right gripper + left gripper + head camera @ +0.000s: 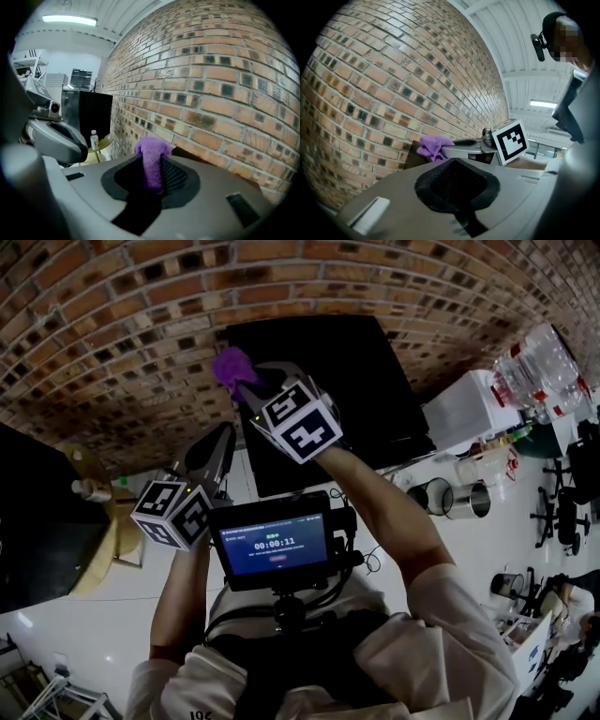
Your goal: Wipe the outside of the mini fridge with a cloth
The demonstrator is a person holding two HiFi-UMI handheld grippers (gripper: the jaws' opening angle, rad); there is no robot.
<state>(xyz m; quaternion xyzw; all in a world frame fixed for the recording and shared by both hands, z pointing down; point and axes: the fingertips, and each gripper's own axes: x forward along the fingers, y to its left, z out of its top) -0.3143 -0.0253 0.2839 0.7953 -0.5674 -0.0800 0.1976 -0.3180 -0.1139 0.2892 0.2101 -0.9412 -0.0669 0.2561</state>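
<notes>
Purple cloth (228,365), black fridge (328,371), red-brown brick wall (122,324) with pale mortar, white floor (84,615), and my grey left gripper (226,433) and right gripper (241,385) each carry a cube of black-and-white square markers.

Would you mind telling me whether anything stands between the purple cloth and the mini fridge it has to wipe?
Nothing visible does. The purple cloth, clamped in the right hand-held gripper, is already at a corner of the black mini fridge. The left hand-held gripper sits off to the side, shut.
</notes>
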